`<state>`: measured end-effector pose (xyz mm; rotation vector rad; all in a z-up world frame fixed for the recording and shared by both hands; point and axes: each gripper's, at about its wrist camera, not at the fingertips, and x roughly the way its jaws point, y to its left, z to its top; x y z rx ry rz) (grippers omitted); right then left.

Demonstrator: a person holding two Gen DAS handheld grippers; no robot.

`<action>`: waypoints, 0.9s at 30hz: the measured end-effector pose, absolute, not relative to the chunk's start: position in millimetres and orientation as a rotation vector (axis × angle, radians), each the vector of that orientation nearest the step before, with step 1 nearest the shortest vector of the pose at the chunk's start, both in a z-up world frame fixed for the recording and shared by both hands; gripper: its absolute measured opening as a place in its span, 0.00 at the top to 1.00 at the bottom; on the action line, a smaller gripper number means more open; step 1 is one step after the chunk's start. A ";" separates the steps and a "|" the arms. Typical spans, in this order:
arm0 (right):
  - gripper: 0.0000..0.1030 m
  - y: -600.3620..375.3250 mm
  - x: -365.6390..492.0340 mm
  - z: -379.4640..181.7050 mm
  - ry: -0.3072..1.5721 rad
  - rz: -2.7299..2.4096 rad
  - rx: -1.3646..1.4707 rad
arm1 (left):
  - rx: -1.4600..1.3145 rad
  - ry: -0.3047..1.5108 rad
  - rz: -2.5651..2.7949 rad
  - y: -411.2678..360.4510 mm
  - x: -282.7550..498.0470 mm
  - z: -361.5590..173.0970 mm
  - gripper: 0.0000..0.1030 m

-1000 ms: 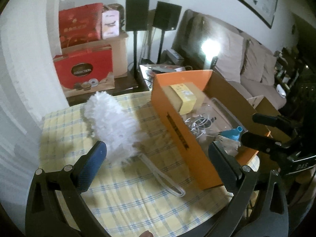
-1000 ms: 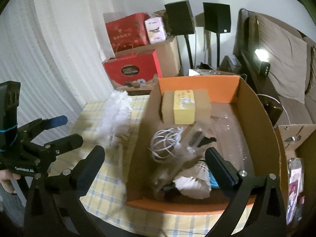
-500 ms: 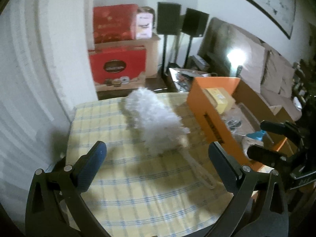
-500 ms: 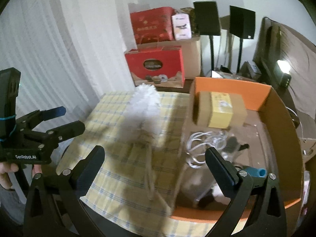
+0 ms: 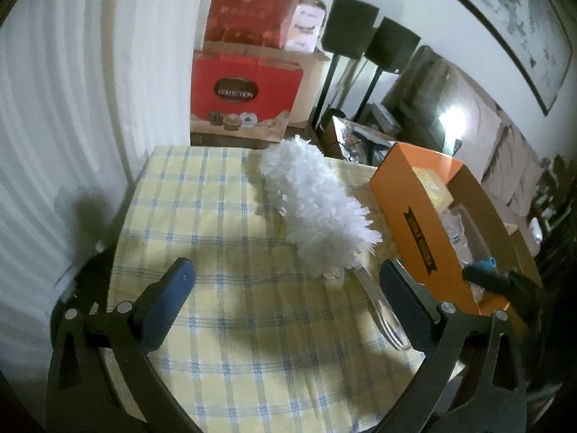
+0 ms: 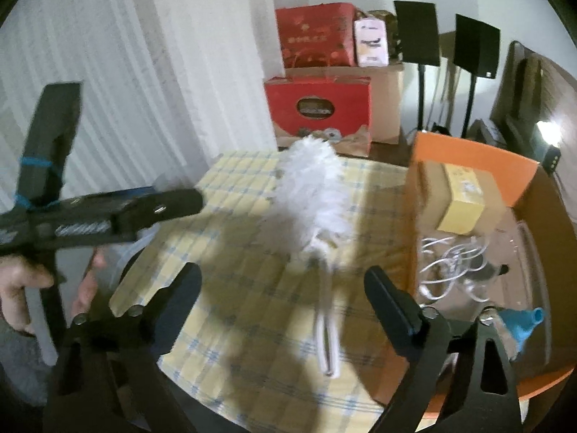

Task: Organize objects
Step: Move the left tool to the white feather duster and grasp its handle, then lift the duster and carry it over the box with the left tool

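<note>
We hold our left gripper [image 5: 286, 283] and right gripper [image 6: 281, 288] side by side above the table, both with jaws spread wide and empty, our left hand [image 6: 21, 288] wrapped round its handle.

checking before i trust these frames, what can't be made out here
- Right wrist view: duster head is motion-blurred; fibres unreadable.
- Left wrist view: orange box contents mostly hidden by its near wall.
- Right wrist view: blue funnel partly behind the right gripper finger.
- Left wrist view: duster handle end passes behind the left gripper finger.
</note>
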<state>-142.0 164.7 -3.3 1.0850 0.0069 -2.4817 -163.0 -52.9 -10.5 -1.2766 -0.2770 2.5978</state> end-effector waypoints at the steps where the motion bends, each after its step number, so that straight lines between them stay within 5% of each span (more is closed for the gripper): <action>1: 0.17 161.6 -141.6 -6.4 0.012 -2.473 1.090 | -1.283 -0.282 2.594 -53.1 -165.3 -12.8 0.07; 10: 0.36 141.2 -143.1 -41.8 0.074 -2.483 1.181 | -1.333 -0.320 2.528 -39.3 -194.6 -39.1 0.24; 17: 0.38 136.4 -144.9 -67.0 0.095 -2.497 1.241 | -1.346 -0.329 2.470 -13.6 -218.3 -57.1 0.31; 23: 0.38 140.9 -148.6 -69.8 0.073 -2.503 1.245 | -1.407 -0.314 2.436 6.5 -234.5 -78.4 0.52; 27: 0.38 146.3 -151.2 -71.1 0.048 -2.510 1.248 | -1.420 -0.317 2.415 14.2 -239.3 -86.7 0.85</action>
